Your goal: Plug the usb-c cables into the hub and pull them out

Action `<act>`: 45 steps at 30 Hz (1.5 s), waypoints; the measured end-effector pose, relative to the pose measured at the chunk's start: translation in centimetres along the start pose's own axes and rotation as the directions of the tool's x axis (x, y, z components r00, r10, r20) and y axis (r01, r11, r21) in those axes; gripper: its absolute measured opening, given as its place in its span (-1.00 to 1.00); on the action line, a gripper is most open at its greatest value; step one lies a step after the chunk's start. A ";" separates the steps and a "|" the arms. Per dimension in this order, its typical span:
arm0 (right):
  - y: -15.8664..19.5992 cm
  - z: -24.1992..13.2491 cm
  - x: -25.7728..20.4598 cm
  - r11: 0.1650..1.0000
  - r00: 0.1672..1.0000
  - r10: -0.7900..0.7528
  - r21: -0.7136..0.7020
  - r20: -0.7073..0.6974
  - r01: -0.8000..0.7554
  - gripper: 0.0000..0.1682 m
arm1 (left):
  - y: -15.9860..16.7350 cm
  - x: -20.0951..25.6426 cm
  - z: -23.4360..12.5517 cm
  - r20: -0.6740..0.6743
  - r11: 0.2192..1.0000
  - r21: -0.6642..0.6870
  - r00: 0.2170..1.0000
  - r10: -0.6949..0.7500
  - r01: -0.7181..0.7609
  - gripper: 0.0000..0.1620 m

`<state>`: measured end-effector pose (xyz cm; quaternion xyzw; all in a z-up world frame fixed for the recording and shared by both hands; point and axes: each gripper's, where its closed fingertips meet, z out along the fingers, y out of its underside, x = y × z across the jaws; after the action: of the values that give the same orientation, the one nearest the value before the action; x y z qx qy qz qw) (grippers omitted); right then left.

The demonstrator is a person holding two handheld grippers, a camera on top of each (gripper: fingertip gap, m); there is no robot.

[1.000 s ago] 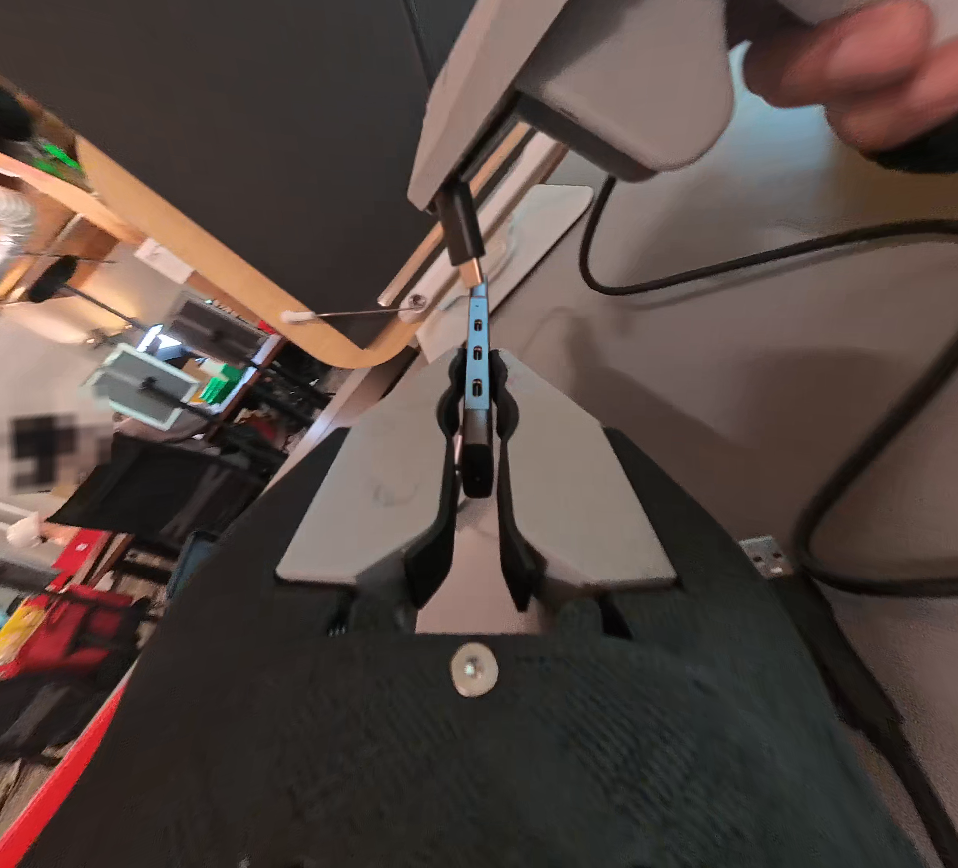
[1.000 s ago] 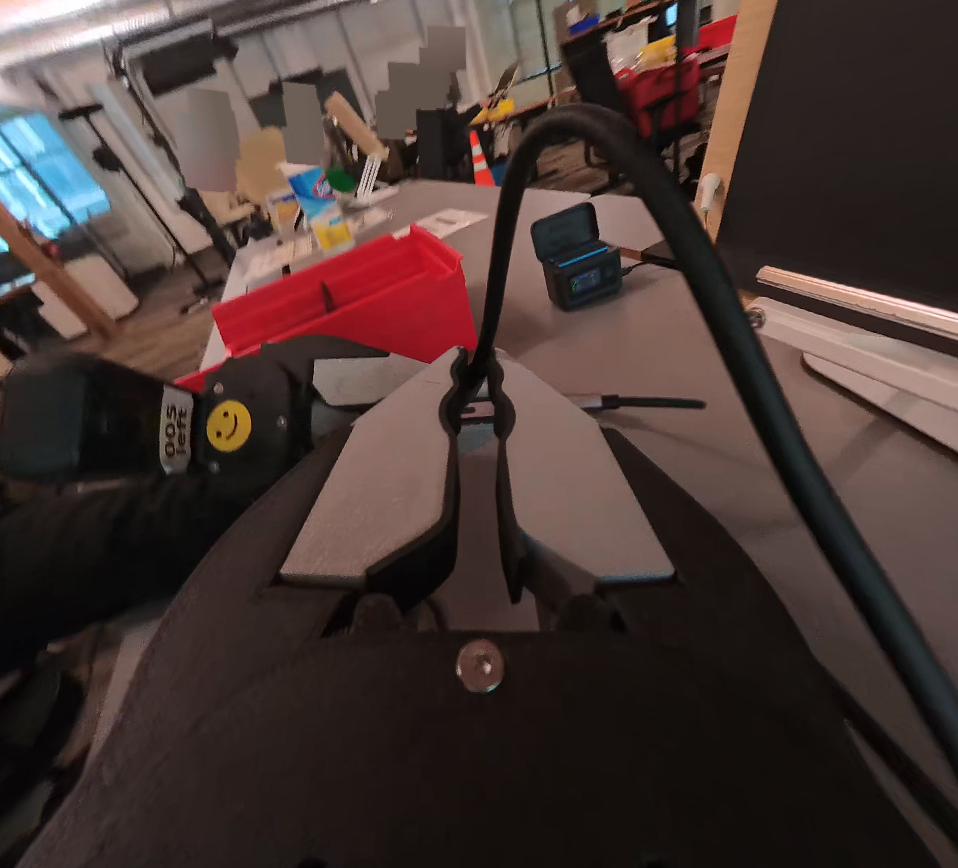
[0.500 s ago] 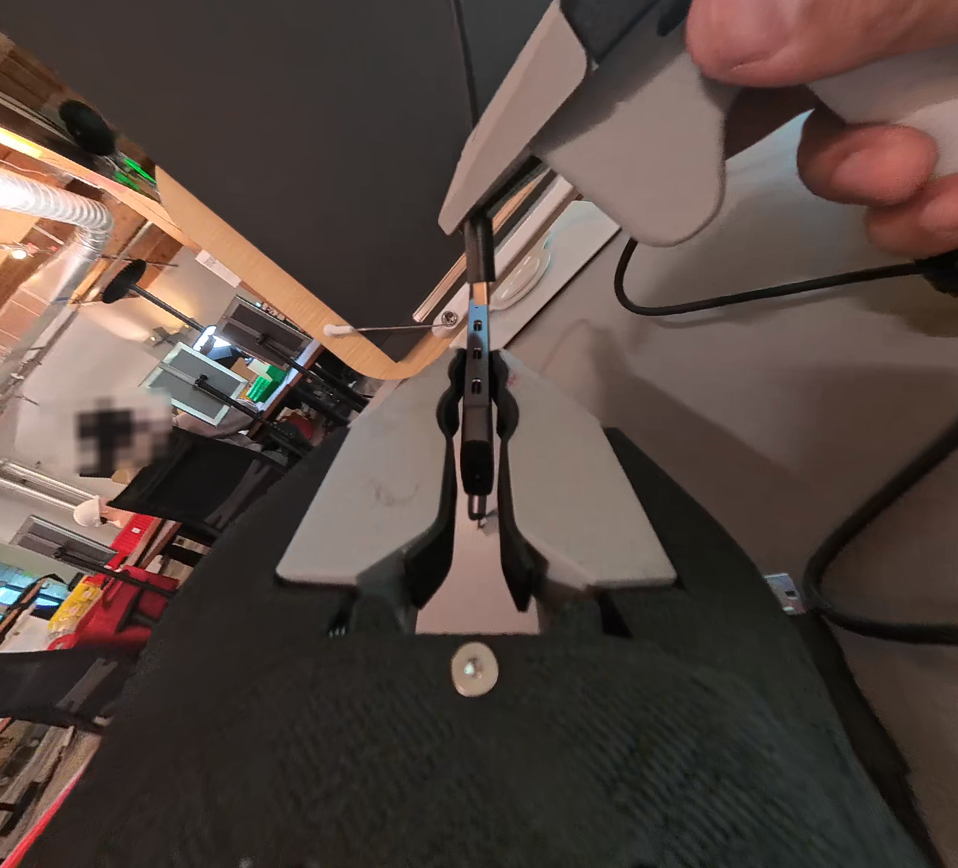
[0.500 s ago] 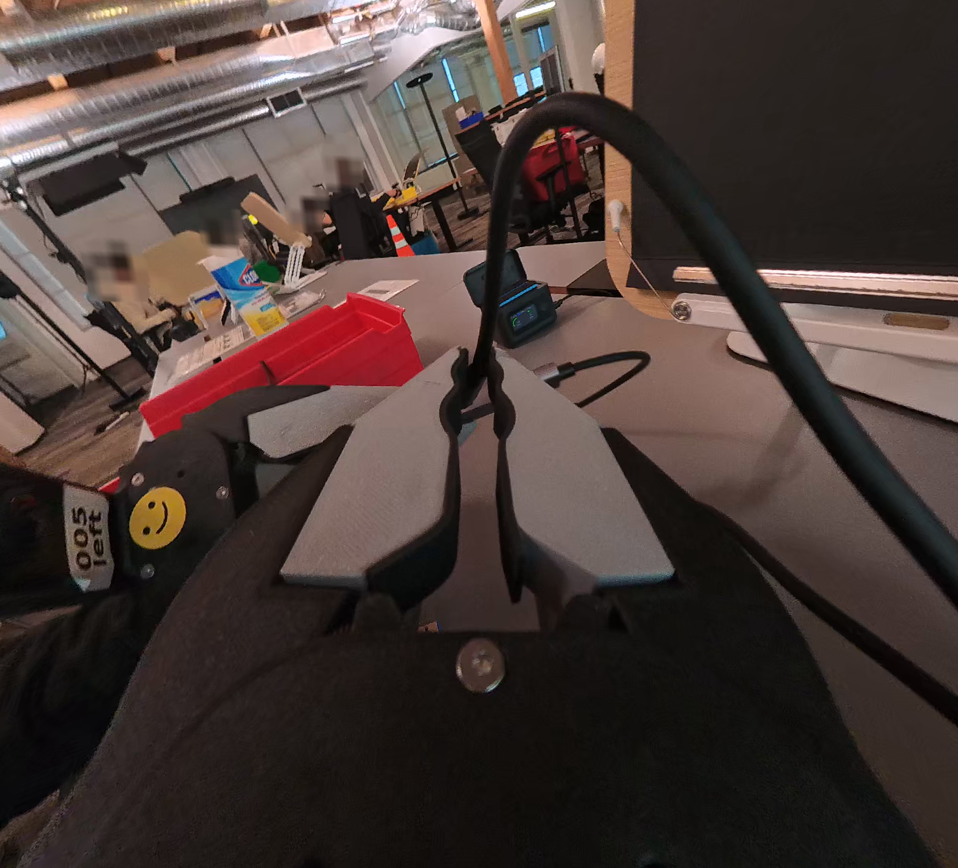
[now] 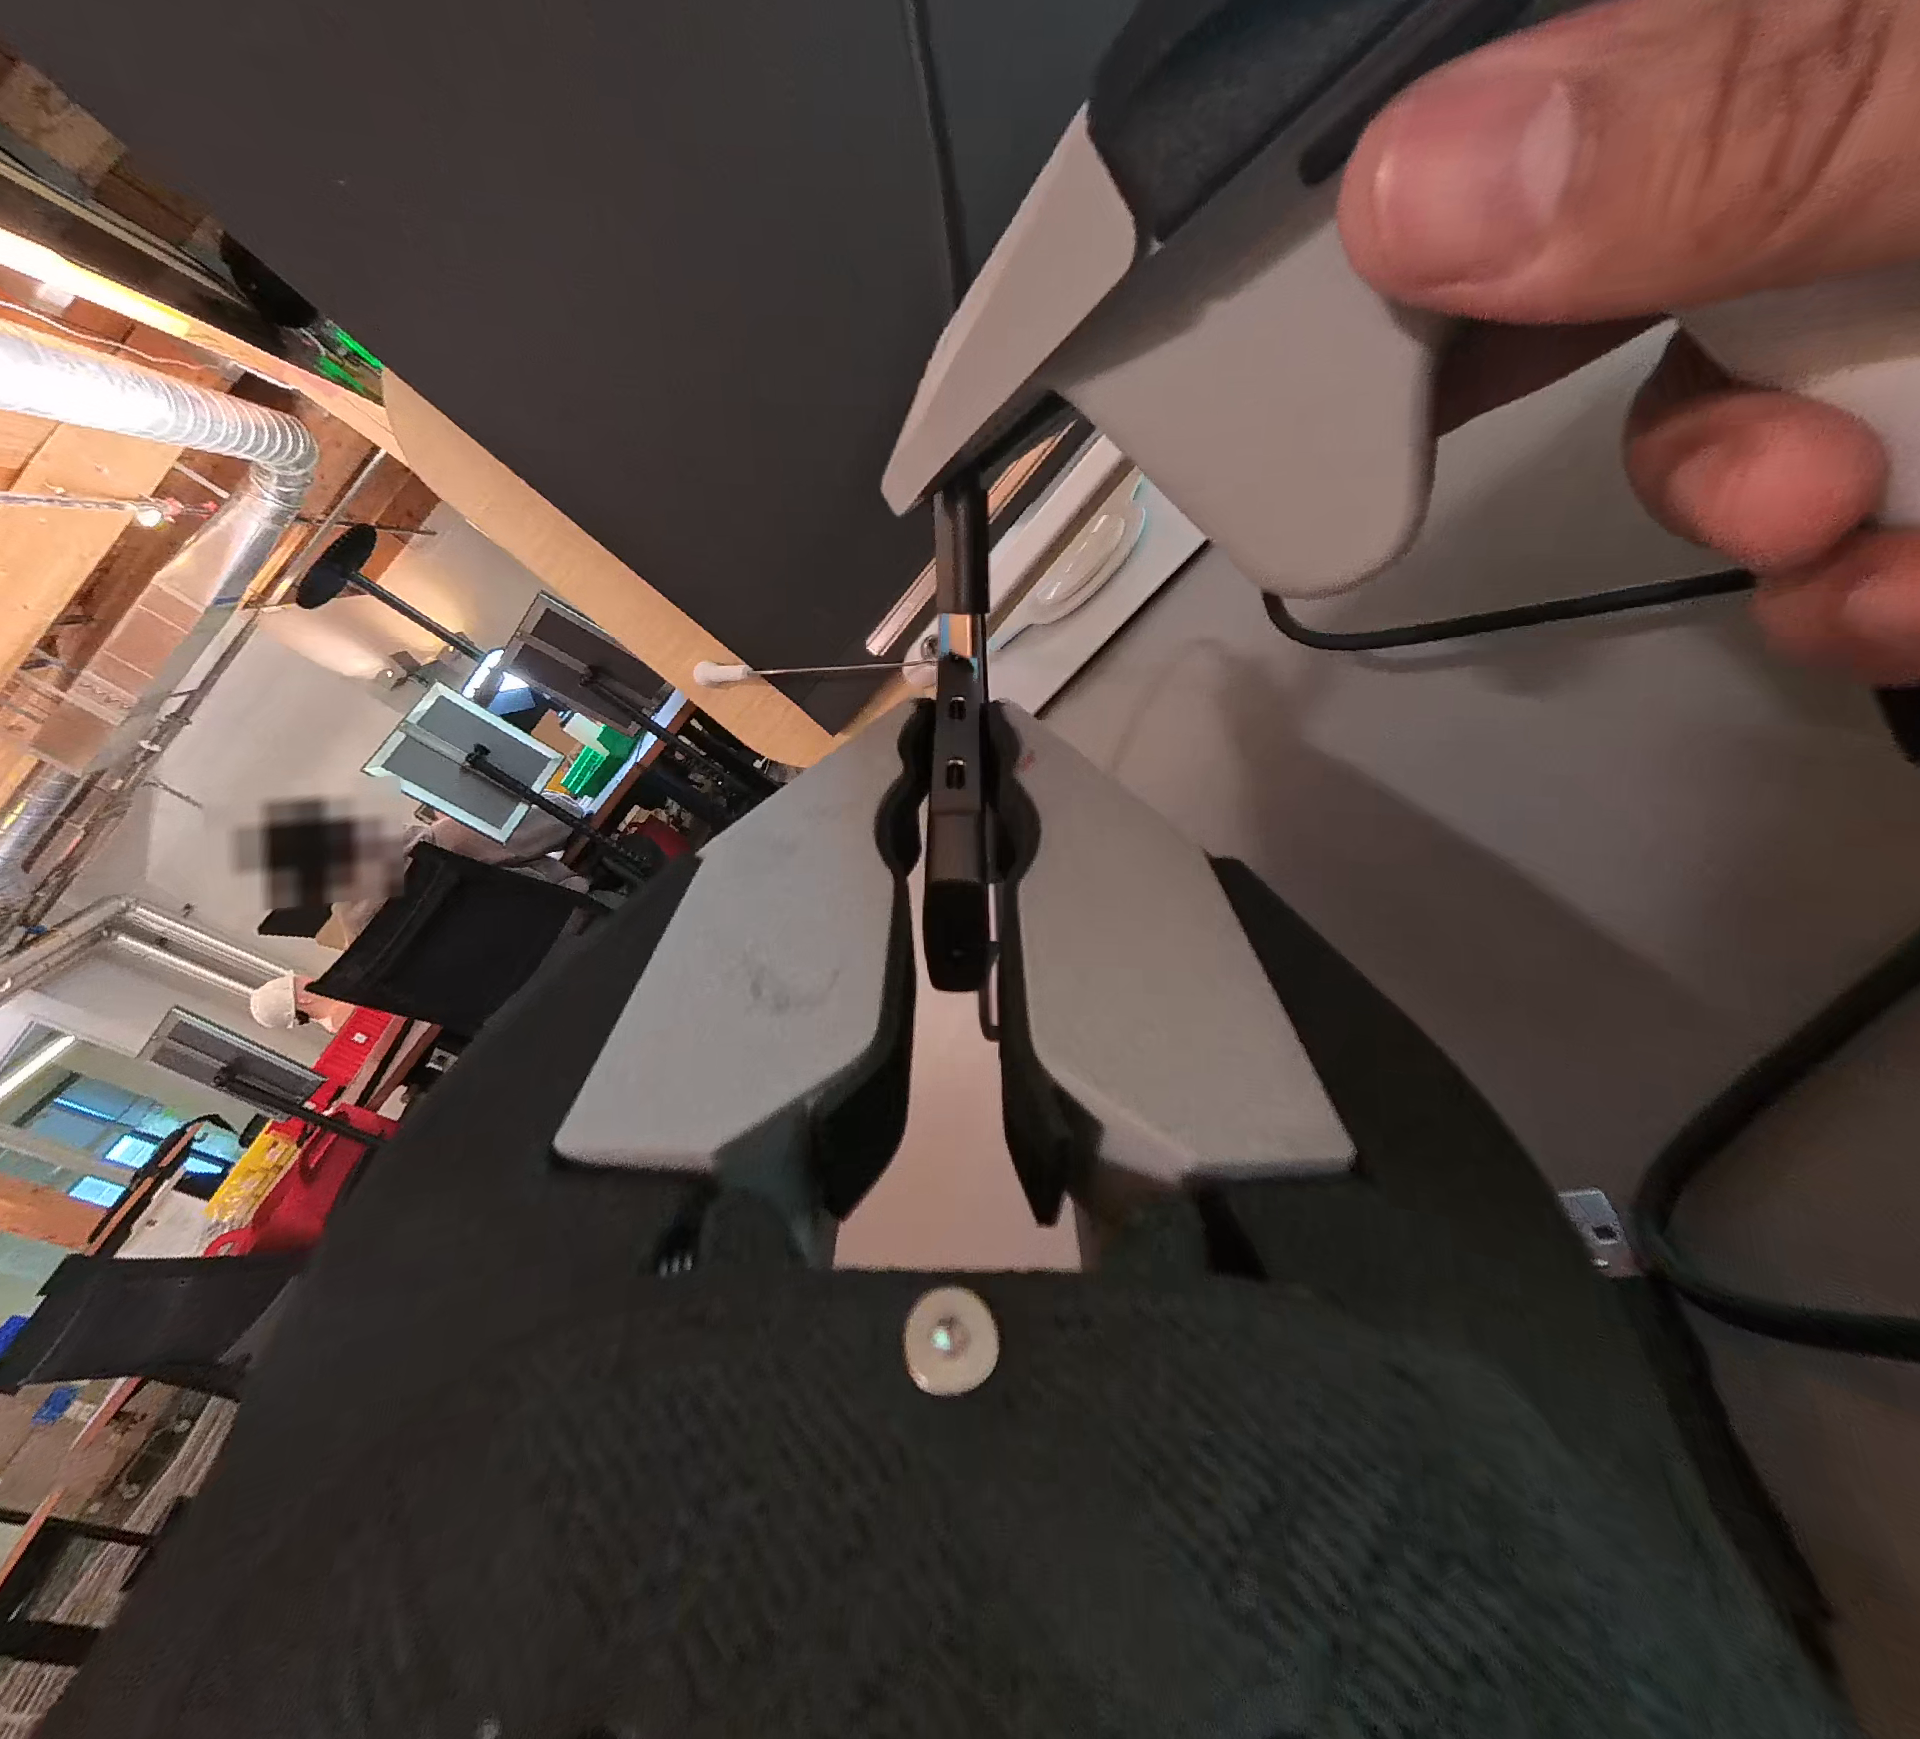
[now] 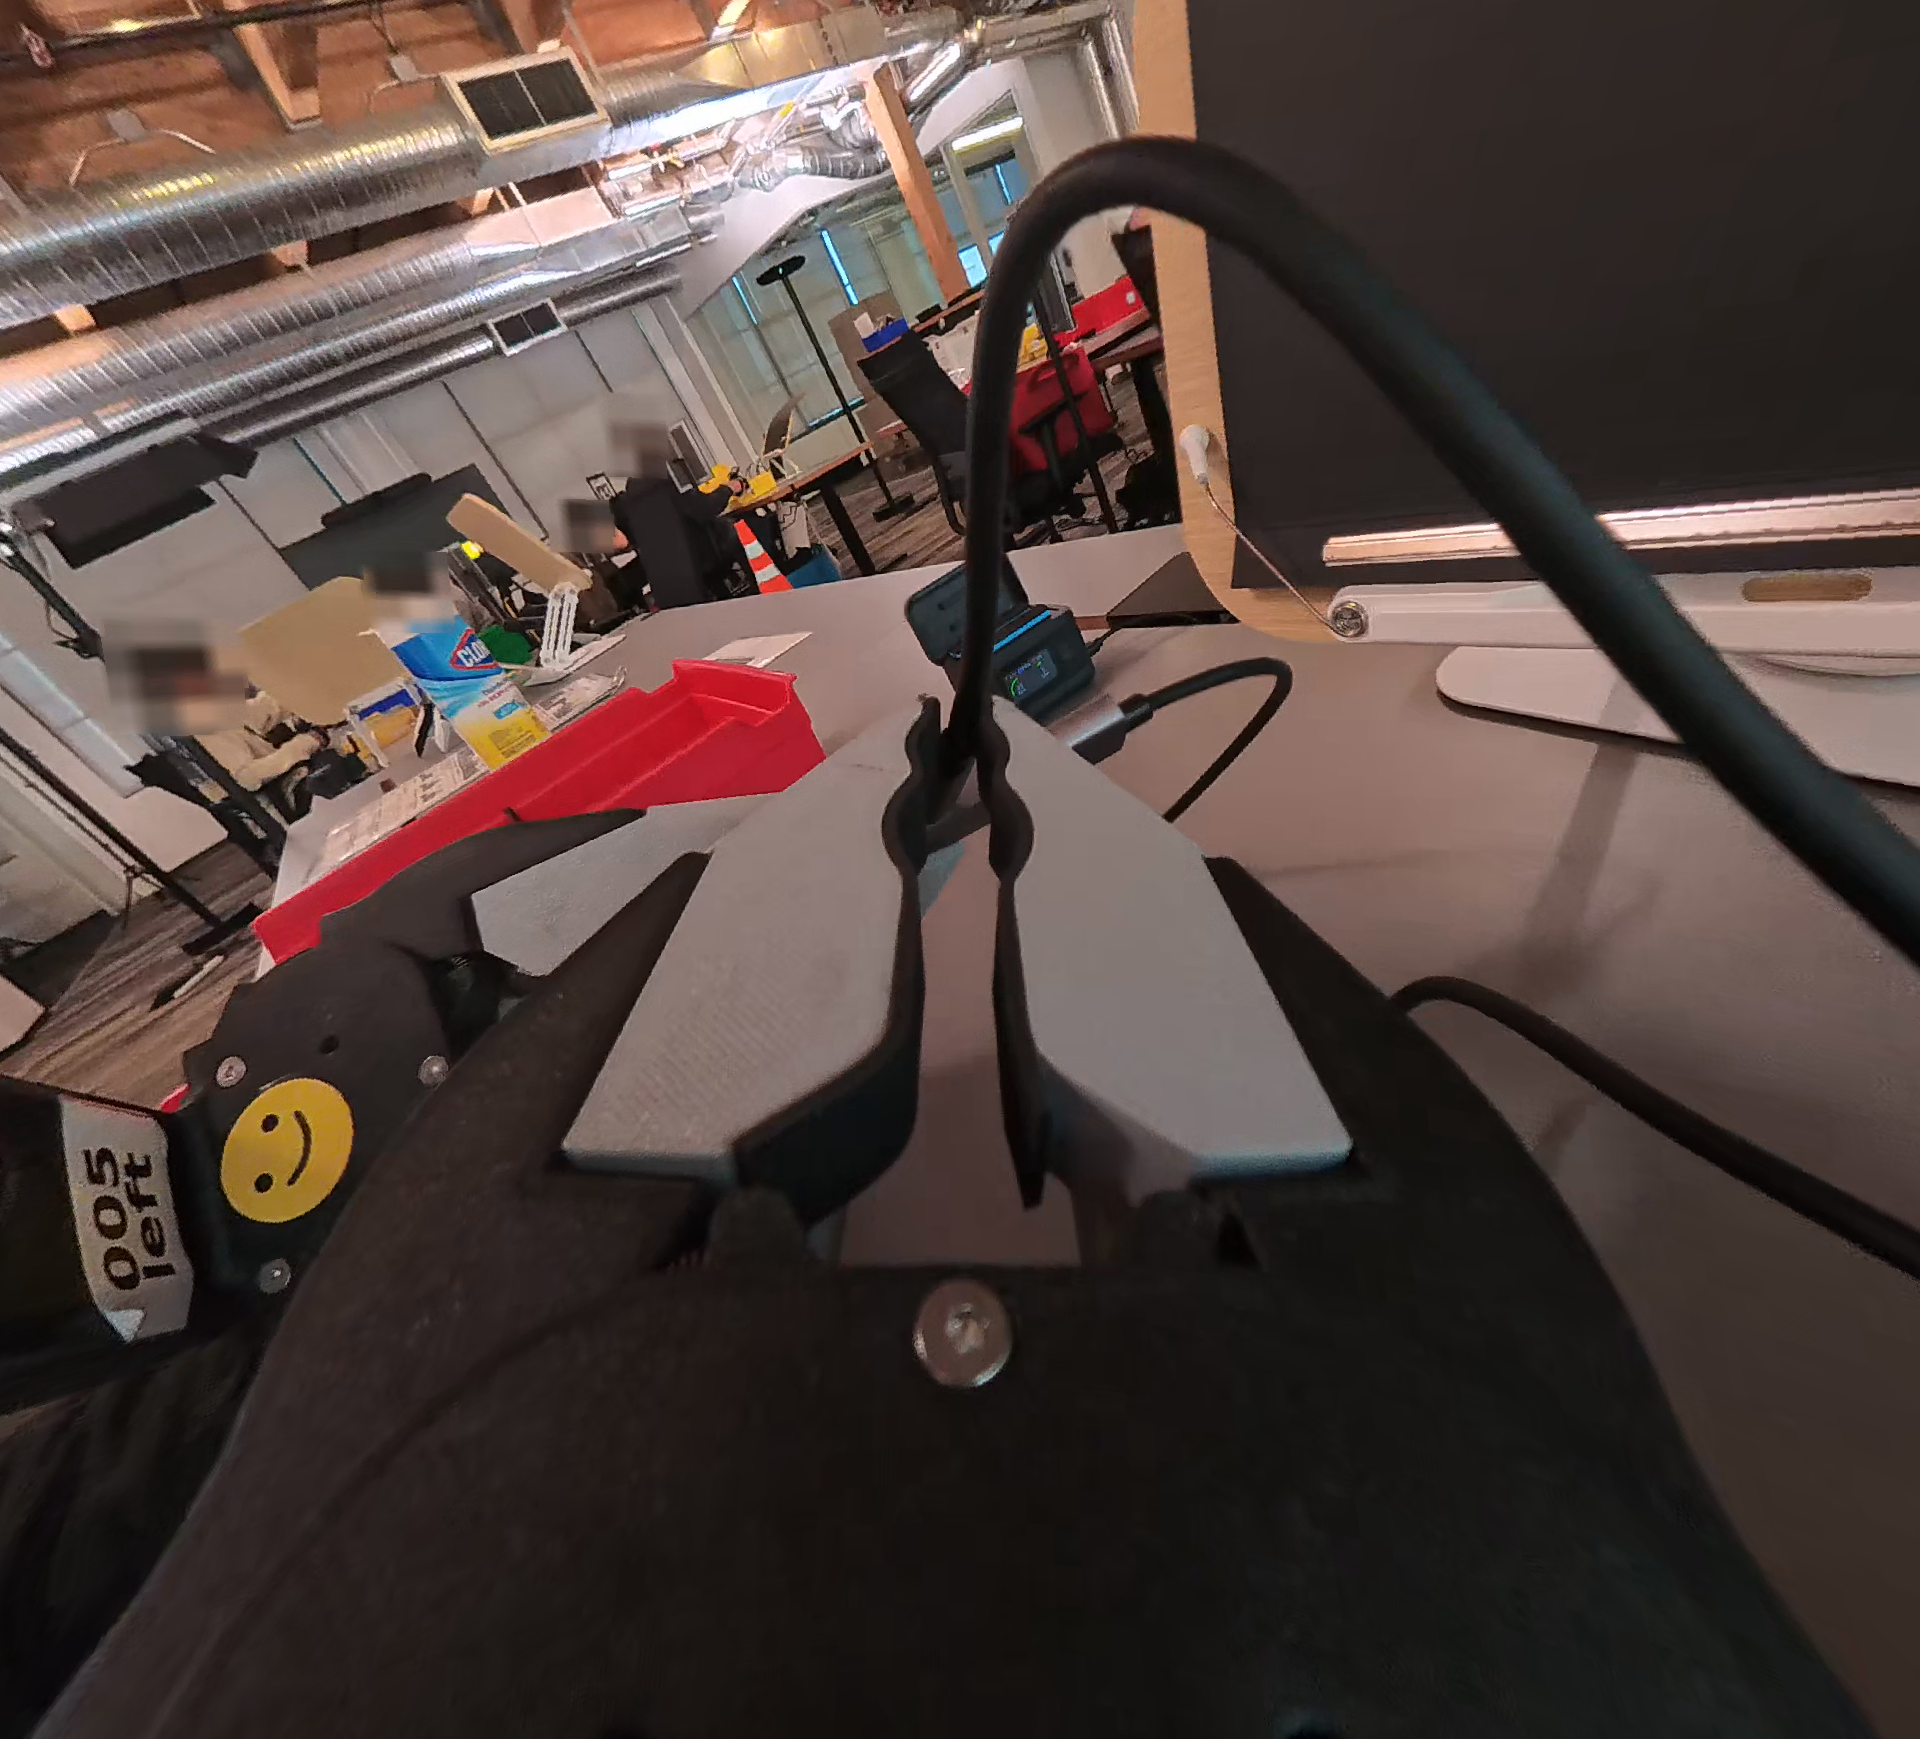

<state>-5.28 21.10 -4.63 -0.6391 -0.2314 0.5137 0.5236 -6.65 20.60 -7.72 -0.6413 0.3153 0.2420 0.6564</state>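
One open workshop with silver ducts (image 6: 260, 193) lies beyond a grey table (image 6: 1455, 858) — left gripper (image 5: 958, 754) pinches the hub (image 5: 956, 816), right gripper (image 6: 961, 754) pinches a cable (image 6: 1351, 318), its plug (image 5: 960, 567) meeting the hub's top end.

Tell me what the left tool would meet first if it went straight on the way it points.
Likely the right tool: it sits just beyond the hub that the left tool clamps, its cable plug at the hub's end. Behind them is the dark monitor; depth is unclear.
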 end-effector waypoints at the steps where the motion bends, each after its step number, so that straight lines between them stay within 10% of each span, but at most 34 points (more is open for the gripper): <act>1: 0.0 0.0 -0.1 1.000 1.000 0.000 0.007 -0.006 0.000 -0.97 | 0.0 -0.1 0.0 0.001 1.000 -0.002 1.000 -0.003 0.003 -0.91; 15: -0.6 1.0 0.4 0.994 0.994 0.075 0.082 -0.079 -0.068 -0.97 | 0.1 -0.7 0.2 0.081 0.998 -0.044 0.995 0.054 -0.051 -0.91; 45: 0.7 1.4 0.0 0.950 0.935 -0.305 0.009 -0.179 0.312 -0.97 | 1.0 -1.1 0.0 0.017 0.981 -0.047 0.982 -0.187 0.188 -0.91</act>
<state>-6.74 21.45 -5.17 -0.6275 -0.2721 0.3712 0.6280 -8.13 20.74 -7.61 -0.6822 0.2434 0.1906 0.6626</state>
